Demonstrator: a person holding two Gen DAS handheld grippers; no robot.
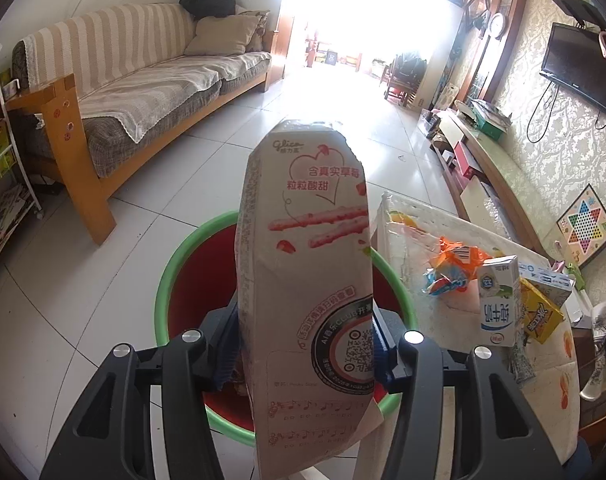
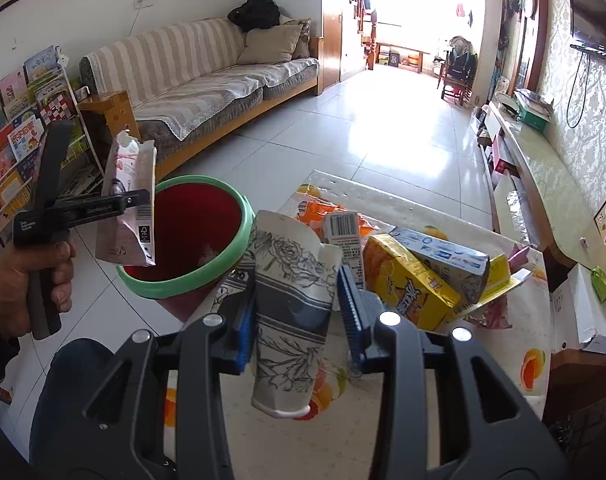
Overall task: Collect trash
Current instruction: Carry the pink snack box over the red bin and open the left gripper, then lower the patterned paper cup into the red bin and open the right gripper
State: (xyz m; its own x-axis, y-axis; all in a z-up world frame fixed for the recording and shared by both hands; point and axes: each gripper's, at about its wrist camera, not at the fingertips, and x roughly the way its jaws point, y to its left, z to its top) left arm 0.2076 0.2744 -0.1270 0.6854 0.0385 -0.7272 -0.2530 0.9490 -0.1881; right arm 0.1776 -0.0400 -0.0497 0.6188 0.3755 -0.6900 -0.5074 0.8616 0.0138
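Observation:
My left gripper (image 1: 303, 344) is shut on a torn pink snack box (image 1: 307, 248), held upright above the red bin with the green rim (image 1: 165, 284). The right wrist view shows the same box (image 2: 127, 208) in the left gripper (image 2: 137, 200), over the bin's (image 2: 191, 284) near-left edge. My right gripper (image 2: 297, 312) is shut on a crushed paper cup (image 2: 291, 300) with a flower print, held above the table (image 2: 383, 196) just right of the bin. Several cartons and wrappers lie on the table: a milk carton (image 1: 499, 304), a yellow box (image 2: 407, 284), an orange wrapper (image 1: 455, 256).
A striped sofa (image 1: 143, 76) stands across the tiled floor. A book rack (image 2: 19, 120) is at the left. A low TV cabinet (image 1: 487, 152) runs along the right wall. A person's hand (image 2: 19, 280) holds the left gripper's handle.

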